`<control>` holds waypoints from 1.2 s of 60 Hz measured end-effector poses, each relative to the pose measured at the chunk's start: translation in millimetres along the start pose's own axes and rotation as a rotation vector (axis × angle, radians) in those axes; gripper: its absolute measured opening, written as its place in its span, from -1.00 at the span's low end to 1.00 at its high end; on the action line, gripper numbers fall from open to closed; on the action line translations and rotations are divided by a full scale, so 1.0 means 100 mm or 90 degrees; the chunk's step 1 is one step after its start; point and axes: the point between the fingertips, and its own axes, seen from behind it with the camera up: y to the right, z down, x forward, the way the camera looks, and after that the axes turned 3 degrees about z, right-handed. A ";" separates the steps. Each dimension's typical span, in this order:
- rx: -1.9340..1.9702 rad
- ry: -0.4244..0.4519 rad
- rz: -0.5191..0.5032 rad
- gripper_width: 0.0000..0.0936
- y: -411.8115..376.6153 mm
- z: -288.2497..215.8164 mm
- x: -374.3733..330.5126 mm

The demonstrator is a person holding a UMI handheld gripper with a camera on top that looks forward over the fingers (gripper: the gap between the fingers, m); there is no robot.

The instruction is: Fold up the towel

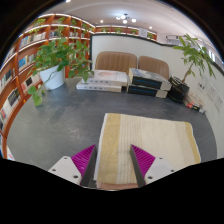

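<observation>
A cream and tan striped towel (150, 138) lies flat on the grey floor (60, 125), spread out ahead of the fingers. Its near edge reaches in between my two fingers. My gripper (113, 160) is open above that near left part of the towel. The magenta pads (84, 157) stand well apart, with the towel's lighter stripe between them. Nothing is held.
A large potted plant in a white pot (52, 76) stands at the far left by bookshelves (15, 75). Stacked boxes (105, 80) and dark cases (150, 85) sit against the back wall. Another plant (195, 55) stands at the far right.
</observation>
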 end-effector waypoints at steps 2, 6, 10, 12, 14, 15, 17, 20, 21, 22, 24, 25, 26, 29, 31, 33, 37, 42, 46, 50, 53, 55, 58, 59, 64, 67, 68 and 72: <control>0.003 0.006 0.017 0.25 0.05 -0.02 0.03; -0.001 0.009 0.027 -0.09 0.07 -0.01 0.04; -0.018 0.011 0.059 -0.62 0.18 -0.01 0.06; -0.042 0.011 0.068 -0.78 0.22 0.00 0.05; -0.059 0.010 0.069 -0.81 0.21 0.01 0.05; -0.060 0.009 0.069 -0.83 0.21 0.00 0.05; -0.053 0.005 0.066 -0.83 0.20 0.01 0.05; -0.041 -0.002 0.056 -0.87 0.22 0.02 0.07; -0.038 -0.005 0.051 -0.87 0.22 0.02 0.06; -0.034 -0.008 0.046 -0.87 0.22 0.01 0.05; -0.018 -0.014 0.034 -0.87 0.22 0.00 0.03; -0.010 -0.014 0.029 -0.87 0.23 -0.02 0.02; -0.004 -0.012 0.024 -0.87 0.24 -0.06 0.00; 0.004 0.006 0.020 -0.87 0.32 -0.21 -0.08; 0.005 0.020 0.024 -0.87 0.42 -0.34 -0.15; 0.006 0.032 0.027 -0.87 0.54 -0.47 -0.26; 0.013 0.062 0.033 -0.87 0.81 -0.70 -0.42; 0.018 0.088 0.052 -0.87 1.25 -0.91 -0.62; 0.018 0.096 0.065 -0.87 1.62 -0.94 -0.71; 0.022 0.094 0.077 -0.87 2.00 -0.90 -0.75; 0.029 0.081 0.084 -0.84 2.25 -0.74 -0.72; 0.032 0.067 0.084 -0.76 2.41 -0.62 -0.69; 0.041 0.042 0.089 -0.47 2.63 -0.42 -0.64; 0.044 0.034 0.091 -0.28 2.70 -0.35 -0.62; 0.067 0.024 0.081 0.23 2.84 -0.06 -0.57; 0.082 0.016 0.066 0.25 2.89 0.06 -0.58; 0.083 0.015 0.063 0.26 2.90 0.09 -0.59; 0.078 0.008 0.065 0.35 2.94 0.18 -0.67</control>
